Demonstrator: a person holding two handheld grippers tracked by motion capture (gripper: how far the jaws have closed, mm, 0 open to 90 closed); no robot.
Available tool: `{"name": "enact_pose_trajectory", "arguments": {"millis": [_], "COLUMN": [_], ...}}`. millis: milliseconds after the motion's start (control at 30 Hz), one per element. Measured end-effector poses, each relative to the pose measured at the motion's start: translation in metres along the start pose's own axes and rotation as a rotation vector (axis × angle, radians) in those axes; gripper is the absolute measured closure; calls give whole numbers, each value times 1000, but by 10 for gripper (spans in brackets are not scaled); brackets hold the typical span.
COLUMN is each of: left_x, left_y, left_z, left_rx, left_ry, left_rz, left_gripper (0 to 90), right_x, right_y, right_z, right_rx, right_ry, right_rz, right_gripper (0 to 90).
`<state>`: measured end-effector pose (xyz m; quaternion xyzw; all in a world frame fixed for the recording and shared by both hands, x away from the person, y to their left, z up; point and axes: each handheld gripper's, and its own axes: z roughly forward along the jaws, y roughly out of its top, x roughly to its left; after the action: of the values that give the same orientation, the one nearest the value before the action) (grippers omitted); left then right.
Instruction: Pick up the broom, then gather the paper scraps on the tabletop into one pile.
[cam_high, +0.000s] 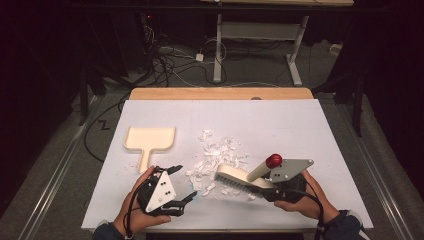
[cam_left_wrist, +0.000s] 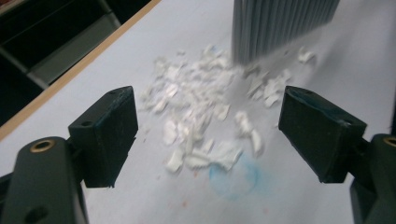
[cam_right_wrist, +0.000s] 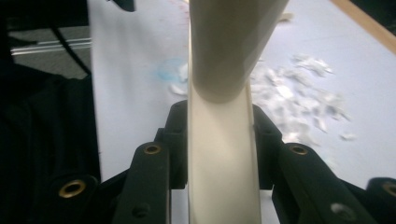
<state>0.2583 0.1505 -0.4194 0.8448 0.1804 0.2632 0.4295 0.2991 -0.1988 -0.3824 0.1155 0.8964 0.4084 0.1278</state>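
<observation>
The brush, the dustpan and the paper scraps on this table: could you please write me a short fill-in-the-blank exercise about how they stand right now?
1. The right gripper is shut on the ____ of the brush.
2. The left gripper has its jaws ____ and holds nothing.
3. The dustpan lies ____ on the table, to the left of the white paper scraps.
4. The knob on the brush handle is ____ in colour.

Missing words: body; open; empty; red
</observation>
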Motion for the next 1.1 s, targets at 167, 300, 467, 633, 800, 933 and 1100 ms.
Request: {"name": "enact_pose_trajectory", "arguments": {"millis": [167,300,467,633,800,933,1100], "left_x": [6,10,11,10,10,11,11], "left_y": [-27,-47,-69,-78,-79,-80,-82], "left_z": [-4,-15,-26,-26,-24,-19,-20], "left_rx": [40,29,51,91,108,125,136], "left_ry": [89,85,90,141,154,156,160], "left_rz": [-38,-119,-195,-190,-183,-180,-186], "left_gripper": [174,174,174,174,172,172,172], "right_x": [-11,-17,-21,-31,-53,-81,-117], "right_y": [-4,-5,-6,-8,-9,-9,-5], "right_z": [-8,-12,-22,-27,-22,-10,15], "right_rx": [-17,-36,-28,-1,46,96,154], "right_ry": [-67,-105,-196,-277,-386,-445,-487], "right_rz": [40,74,126,140,125,149,170], "right_gripper": [680,680,680,680,680,680,680]}}
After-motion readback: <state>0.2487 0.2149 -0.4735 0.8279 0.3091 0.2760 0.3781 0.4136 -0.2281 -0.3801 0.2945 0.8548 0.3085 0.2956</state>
